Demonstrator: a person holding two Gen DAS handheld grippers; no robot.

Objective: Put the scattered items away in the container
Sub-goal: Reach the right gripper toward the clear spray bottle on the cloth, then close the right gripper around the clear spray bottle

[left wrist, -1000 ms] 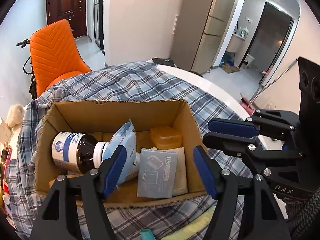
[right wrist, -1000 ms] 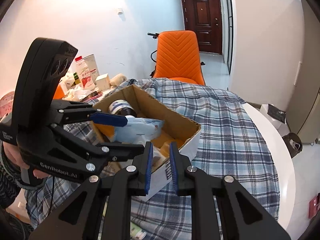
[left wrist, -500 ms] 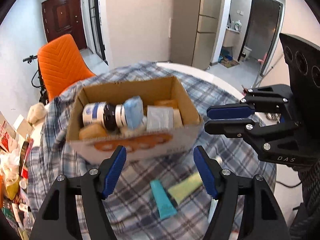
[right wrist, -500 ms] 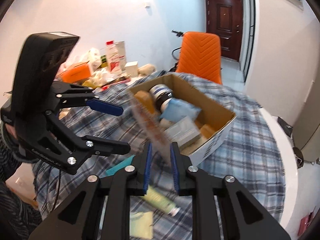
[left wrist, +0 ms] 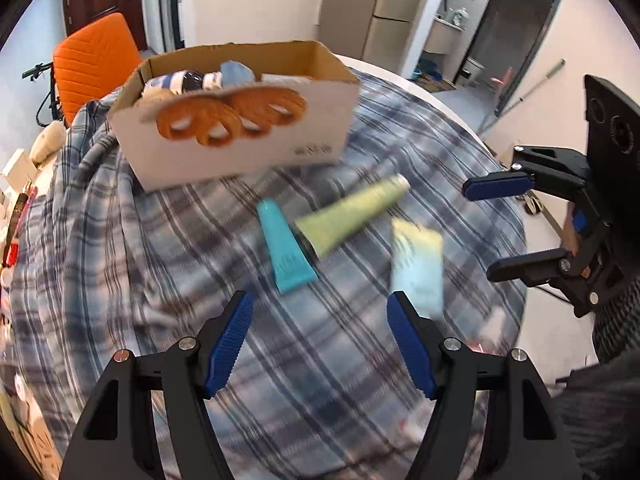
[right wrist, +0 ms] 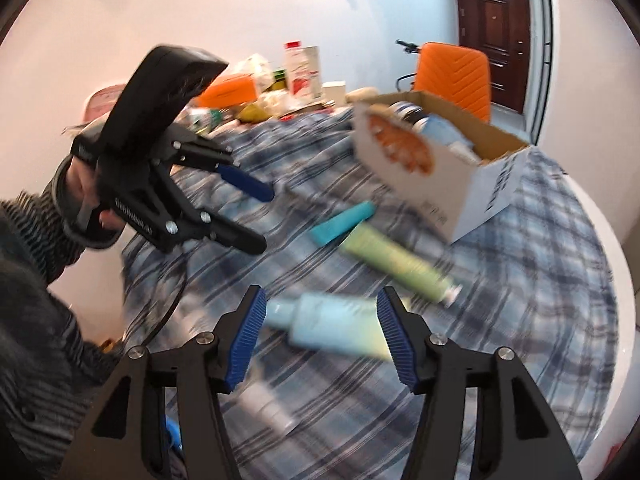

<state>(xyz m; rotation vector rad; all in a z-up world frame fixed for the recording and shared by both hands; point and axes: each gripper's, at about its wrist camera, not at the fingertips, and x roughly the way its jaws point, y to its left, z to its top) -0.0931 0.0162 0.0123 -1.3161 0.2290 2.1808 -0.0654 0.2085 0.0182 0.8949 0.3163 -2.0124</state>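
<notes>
Left wrist view: the left gripper (left wrist: 318, 342) hangs over the checked cloth (left wrist: 168, 248) with its fingers wide apart and nothing between them. The cardboard box (left wrist: 240, 136), already holding a bottle and packets, sits toward the far edge of the tabletop. Nearer, in the middle, a teal tube (left wrist: 286, 250) and a green tube (left wrist: 348, 216) lie touching at their ends, with a blurred pale tube (left wrist: 418, 264) just beside the right fingertip. The right gripper (left wrist: 500, 228) stands over the right edge. An orange chair (left wrist: 94, 64) is beyond the far edge.

Right wrist view: the right gripper (right wrist: 320, 338) has its jaws opening, the pale tube (right wrist: 336, 326) lying on the cloth between them, untouched. The green tube (right wrist: 396, 262) and teal tube (right wrist: 342, 224) lie farther in, before the box (right wrist: 436, 172). Bare cloth runs to the rounded right edge. A clutter of cartons (right wrist: 280, 88) crowds the far left edge.
</notes>
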